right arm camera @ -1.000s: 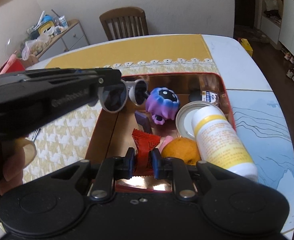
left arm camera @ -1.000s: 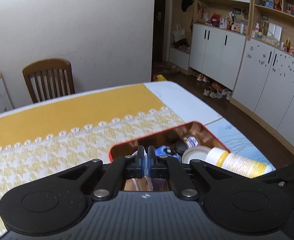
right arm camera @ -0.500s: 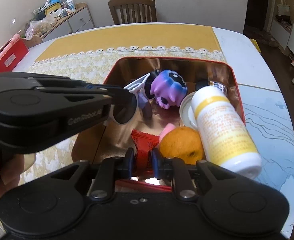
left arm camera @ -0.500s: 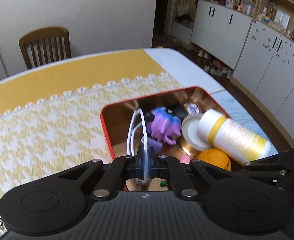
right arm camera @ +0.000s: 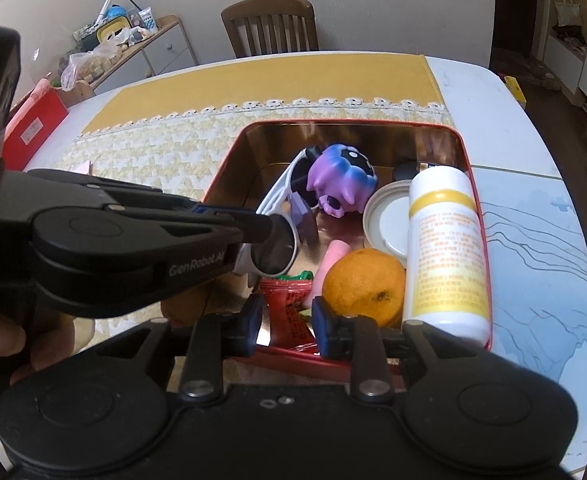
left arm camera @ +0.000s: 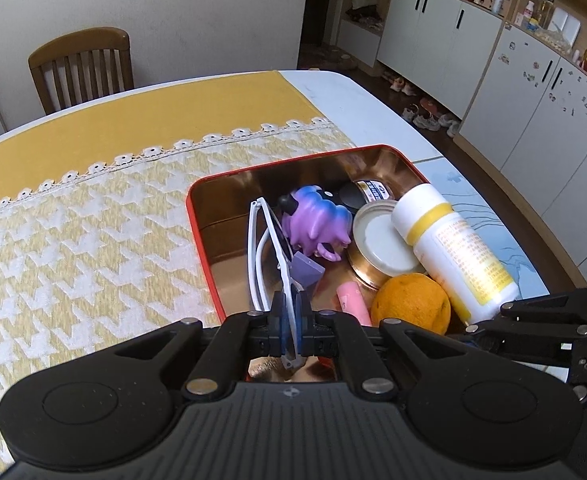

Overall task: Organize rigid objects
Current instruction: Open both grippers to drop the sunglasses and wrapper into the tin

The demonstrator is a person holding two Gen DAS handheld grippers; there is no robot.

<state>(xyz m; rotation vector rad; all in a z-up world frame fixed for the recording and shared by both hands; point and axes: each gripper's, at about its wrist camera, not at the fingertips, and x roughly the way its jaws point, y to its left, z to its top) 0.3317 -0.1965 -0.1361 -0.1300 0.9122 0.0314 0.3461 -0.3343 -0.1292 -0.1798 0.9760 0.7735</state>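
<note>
Only right view shows red packet (right arm camera: 289, 314) between parted right gripper (right arm camera: 287, 322) jaws; left gripper (left arm camera: 289, 320) clamps sunglasses (left arm camera: 265, 252), tin (left arm camera: 197, 216) floor mostly hidden.

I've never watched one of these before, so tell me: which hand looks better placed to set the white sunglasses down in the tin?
Left, probably. The left gripper is already shut on the white sunglasses over the red tin. The right gripper is open at the tin's near edge, around a red packet.

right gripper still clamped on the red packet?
No, the right gripper is open: its fingers stand apart on either side of the red packet, which lies in the tin.
</note>
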